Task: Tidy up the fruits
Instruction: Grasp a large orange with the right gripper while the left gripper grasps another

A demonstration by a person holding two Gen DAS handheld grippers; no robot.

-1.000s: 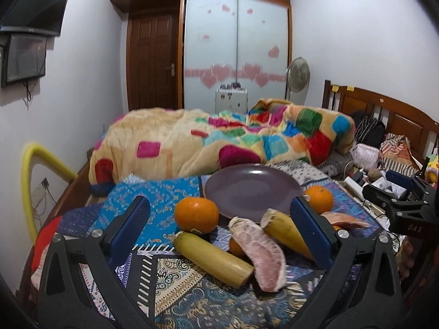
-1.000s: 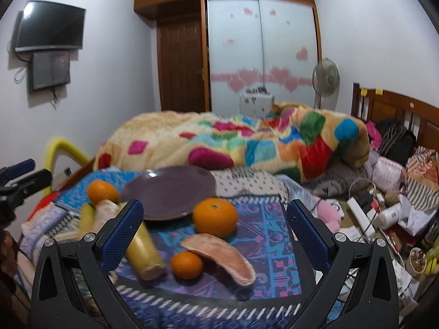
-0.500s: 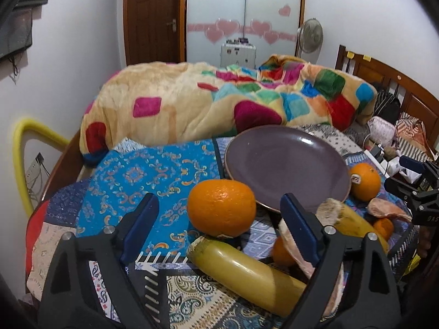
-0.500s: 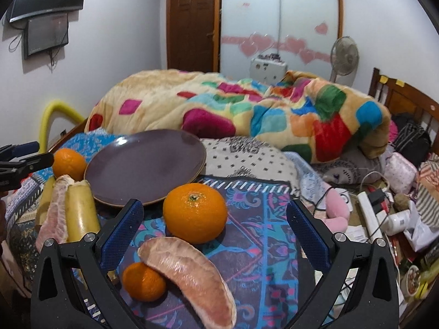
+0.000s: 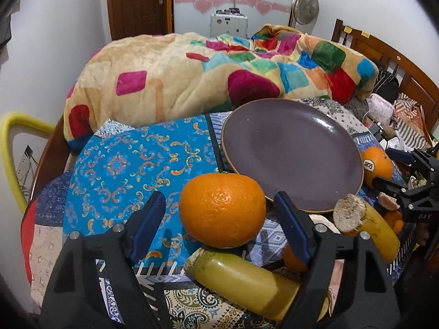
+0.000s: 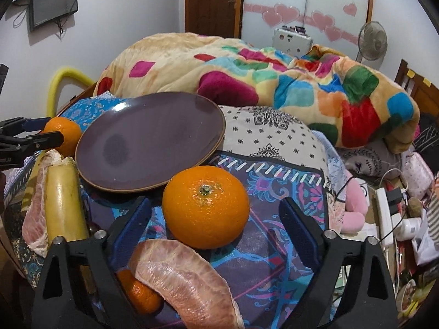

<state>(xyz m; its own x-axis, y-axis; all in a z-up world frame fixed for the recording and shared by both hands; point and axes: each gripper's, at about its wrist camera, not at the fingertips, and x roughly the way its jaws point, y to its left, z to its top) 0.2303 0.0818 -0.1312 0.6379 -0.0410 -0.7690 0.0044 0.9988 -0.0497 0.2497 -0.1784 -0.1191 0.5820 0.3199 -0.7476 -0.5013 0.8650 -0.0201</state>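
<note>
Zero fruit on plate [image 5: 290,153] yet. Left hand-held gripper [image 5: 219,213] wide, straddling orange [image 5: 222,209]; right hand-held gripper [image 6: 214,219] wide around second orange [image 6: 205,207]. Plate at 12 o'clock; everything remains.

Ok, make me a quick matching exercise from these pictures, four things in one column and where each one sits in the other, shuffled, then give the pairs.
Things, by the right wrist view:
1. plate
2. big orange
3. pomelo slice
4. small orange

Places:
A. between the open right gripper's fingers
B. bare, no fruit on it
C. partly hidden under the pomelo slice
D. lying in front of the big orange, nearest the camera

Pairs: 1-B, 2-A, 3-D, 4-C
</note>
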